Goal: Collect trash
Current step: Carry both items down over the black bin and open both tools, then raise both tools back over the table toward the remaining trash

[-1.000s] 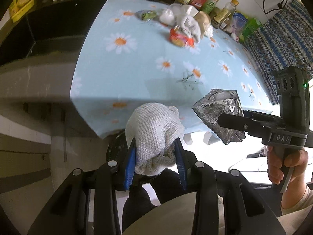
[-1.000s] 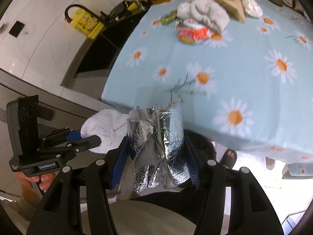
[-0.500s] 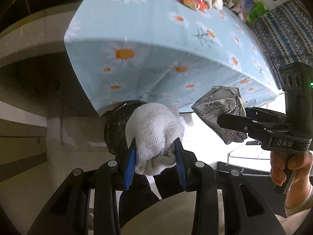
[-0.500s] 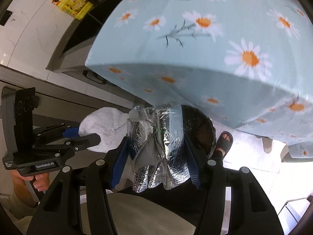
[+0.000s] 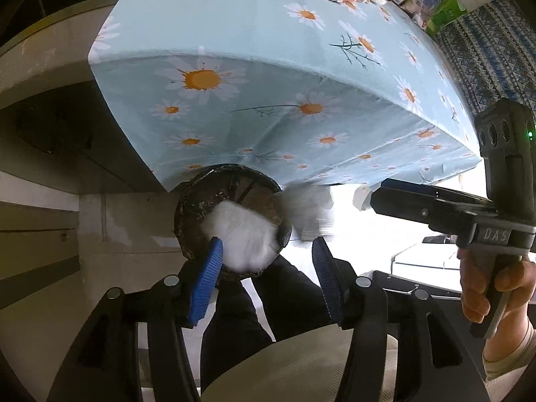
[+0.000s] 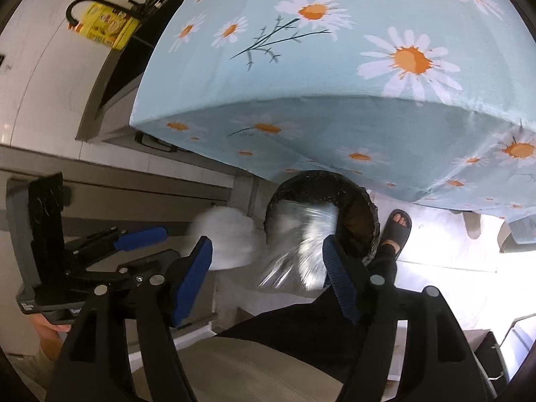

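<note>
Both wads released, blurred white wad (image 5: 246, 241) and foil (image 6: 299, 244) over bin (image 6: 355, 201)

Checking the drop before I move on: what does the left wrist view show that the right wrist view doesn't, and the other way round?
Only the left wrist view shows the patterned blue cloth beyond the table, the green packet and the hand on the right gripper.

Only the right wrist view shows the yellow bottle on the floor and a sandalled foot.

Both show the open left gripper, the white cloth ball and foil wrapper, blurred at the black bin, under the daisy tablecloth.
</note>
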Demonstrator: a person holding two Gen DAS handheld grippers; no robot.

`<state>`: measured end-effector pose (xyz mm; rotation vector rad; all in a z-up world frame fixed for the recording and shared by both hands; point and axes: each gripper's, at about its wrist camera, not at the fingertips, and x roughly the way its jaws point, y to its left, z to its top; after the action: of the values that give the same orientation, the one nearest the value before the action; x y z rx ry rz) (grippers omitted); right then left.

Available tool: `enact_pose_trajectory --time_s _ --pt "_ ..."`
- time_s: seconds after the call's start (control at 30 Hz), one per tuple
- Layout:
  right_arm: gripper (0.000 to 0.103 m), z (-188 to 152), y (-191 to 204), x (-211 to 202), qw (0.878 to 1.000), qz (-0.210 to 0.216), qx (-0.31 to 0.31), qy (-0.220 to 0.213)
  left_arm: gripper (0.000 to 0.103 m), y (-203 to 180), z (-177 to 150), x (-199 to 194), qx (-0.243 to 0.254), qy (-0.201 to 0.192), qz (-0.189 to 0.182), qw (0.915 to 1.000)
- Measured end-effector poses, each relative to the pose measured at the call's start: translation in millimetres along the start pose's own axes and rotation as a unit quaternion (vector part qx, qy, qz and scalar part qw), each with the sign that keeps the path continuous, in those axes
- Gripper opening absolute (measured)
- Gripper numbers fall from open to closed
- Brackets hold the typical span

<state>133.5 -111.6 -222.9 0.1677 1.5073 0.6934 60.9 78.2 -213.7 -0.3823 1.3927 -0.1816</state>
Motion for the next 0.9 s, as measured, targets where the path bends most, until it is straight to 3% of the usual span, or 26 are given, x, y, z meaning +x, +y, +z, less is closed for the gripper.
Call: enact_pose_trajectory --time_s 0.33,0.9 --pt "0.069 2 -8 -5 1.0 -0.001 0.009 -0.001 0.053 -3 8 3 0.005 0.008 -0.001 1.0" --pt "0.069 3 1 -43 0.999 -0.005 0.003 -0.05 0.053 -21 20 -32 0.027 -0.036 0.0 0.999"
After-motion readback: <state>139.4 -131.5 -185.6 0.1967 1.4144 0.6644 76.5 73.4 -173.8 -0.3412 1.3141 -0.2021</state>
